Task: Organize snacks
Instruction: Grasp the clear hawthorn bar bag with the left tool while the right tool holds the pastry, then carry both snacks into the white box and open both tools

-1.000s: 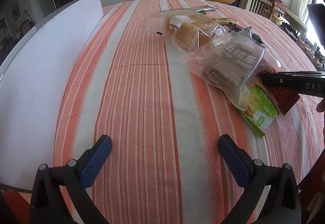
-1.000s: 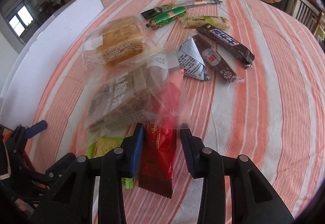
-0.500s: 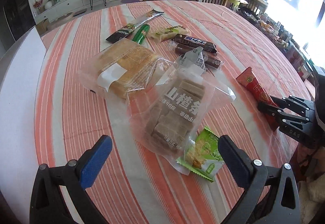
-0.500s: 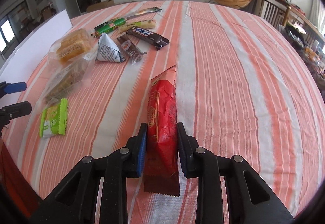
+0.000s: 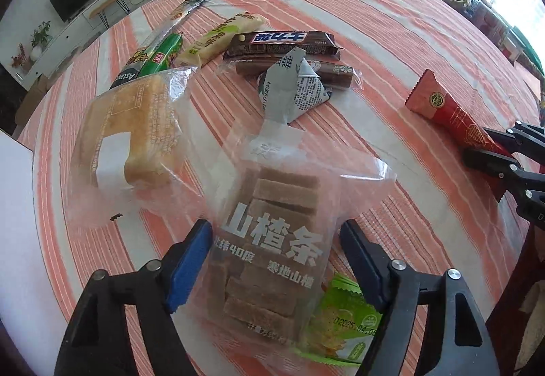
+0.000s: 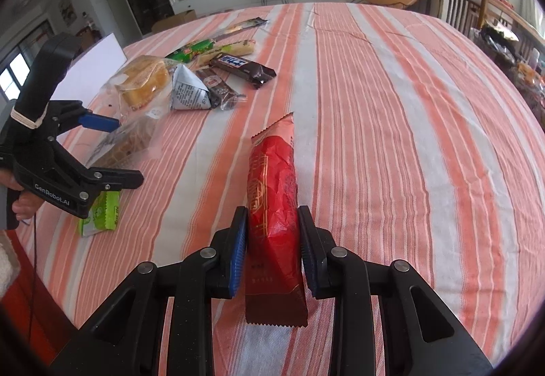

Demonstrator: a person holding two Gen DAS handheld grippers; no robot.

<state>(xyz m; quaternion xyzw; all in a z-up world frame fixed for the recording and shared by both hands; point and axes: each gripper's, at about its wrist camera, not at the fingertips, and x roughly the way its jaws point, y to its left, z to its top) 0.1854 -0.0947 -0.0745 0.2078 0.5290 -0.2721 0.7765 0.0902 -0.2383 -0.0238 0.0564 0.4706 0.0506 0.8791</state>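
Note:
A clear bag of brown hawthorn strips (image 5: 272, 239) lies on the striped tablecloth (image 5: 391, 35). My left gripper (image 5: 276, 256) points down over it, and its blue pads (image 5: 190, 260) are closing in on the bag's two sides without visibly squeezing it. In the right wrist view the left gripper (image 6: 115, 151) straddles the same bag (image 6: 126, 141). My right gripper (image 6: 272, 233) is shut on the lower part of a red snack packet (image 6: 272, 192), whose far end rests on the cloth. The left wrist view shows the red packet (image 5: 449, 113) in the right gripper (image 5: 494, 151) at the right edge.
A bagged bread (image 5: 136, 124), a grey triangular packet (image 5: 296, 86), a dark chocolate bar (image 5: 282, 42), a brown bar (image 5: 333, 73), a green stick (image 5: 160, 59) and a pale bar (image 5: 221, 35) lie behind. A green packet (image 5: 340, 321) sits partly under the strips bag. A white board (image 5: 13, 239) stands left.
My left gripper swung from the bare cloth over to the strips bag and its jaws narrowed around it. My right gripper drew the red packet out of the pile to the right.

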